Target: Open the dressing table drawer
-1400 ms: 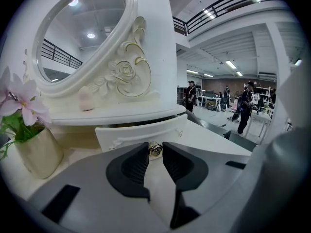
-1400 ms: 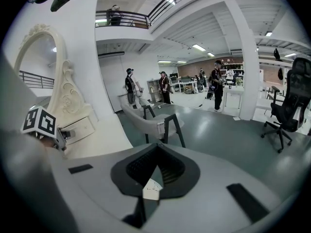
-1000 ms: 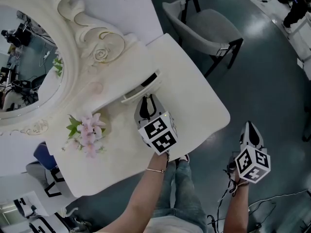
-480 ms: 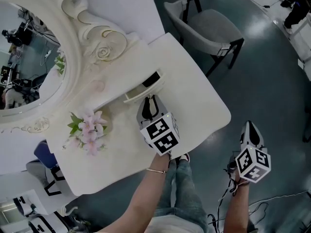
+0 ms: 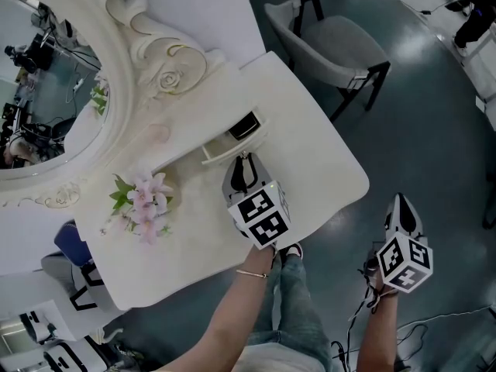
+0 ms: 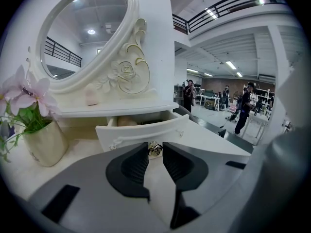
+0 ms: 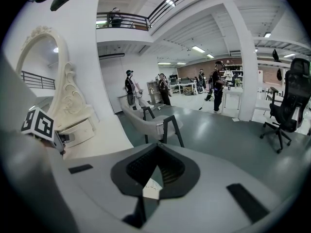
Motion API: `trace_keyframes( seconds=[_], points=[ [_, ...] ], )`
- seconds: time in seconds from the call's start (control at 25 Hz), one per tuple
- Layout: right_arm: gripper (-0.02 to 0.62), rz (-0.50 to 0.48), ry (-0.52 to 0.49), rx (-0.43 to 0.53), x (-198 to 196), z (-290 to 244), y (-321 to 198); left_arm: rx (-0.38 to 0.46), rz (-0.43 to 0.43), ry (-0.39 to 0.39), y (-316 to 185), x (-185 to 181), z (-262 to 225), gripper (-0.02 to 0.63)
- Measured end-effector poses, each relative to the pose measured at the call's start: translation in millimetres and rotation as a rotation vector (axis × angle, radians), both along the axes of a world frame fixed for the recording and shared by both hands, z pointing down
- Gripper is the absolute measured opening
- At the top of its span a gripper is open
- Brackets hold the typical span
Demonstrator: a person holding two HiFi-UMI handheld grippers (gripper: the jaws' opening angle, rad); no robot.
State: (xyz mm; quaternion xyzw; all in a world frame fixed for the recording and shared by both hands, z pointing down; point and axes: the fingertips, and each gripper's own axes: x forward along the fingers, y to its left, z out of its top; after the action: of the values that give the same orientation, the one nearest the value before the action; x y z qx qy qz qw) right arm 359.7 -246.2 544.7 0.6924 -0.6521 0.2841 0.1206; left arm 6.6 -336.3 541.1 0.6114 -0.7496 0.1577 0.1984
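Note:
The small cream drawer [image 5: 231, 139] under the mirror shelf stands partly pulled out, with a dark gap showing behind its front. My left gripper [image 5: 243, 163] reaches over the dressing table [image 5: 325, 169] to it. In the left gripper view, the drawer front [image 6: 141, 131] fills the middle. The little metal knob [image 6: 155, 150] sits pinched between the tips of the left gripper [image 6: 155, 151], which is shut on it. My right gripper [image 5: 401, 210] hangs off the table's right side over the floor. Its jaws meet at the tip with nothing between them [image 7: 156, 148].
A pot of pink flowers [image 5: 144, 200] stands on the table left of the drawer, under the ornate oval mirror [image 5: 46, 91]. A grey chair [image 5: 333, 41] stands beyond the table's far right corner. Several people stand far off in the hall.
The drawer has slid a little further out, and its dark gap is wider. My left gripper has drawn back with the knob. The right gripper has stayed put.

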Motion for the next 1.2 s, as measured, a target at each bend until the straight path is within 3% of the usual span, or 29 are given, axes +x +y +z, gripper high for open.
trace_keyframes(
  seconds=[1.2],
  points=[
    [0.006, 0.016, -0.007, -0.006, 8.3, 3.5, 18.1, -0.011, 0.000, 0.005, 14.2, 8.9, 2.4, 0.103]
  ],
)
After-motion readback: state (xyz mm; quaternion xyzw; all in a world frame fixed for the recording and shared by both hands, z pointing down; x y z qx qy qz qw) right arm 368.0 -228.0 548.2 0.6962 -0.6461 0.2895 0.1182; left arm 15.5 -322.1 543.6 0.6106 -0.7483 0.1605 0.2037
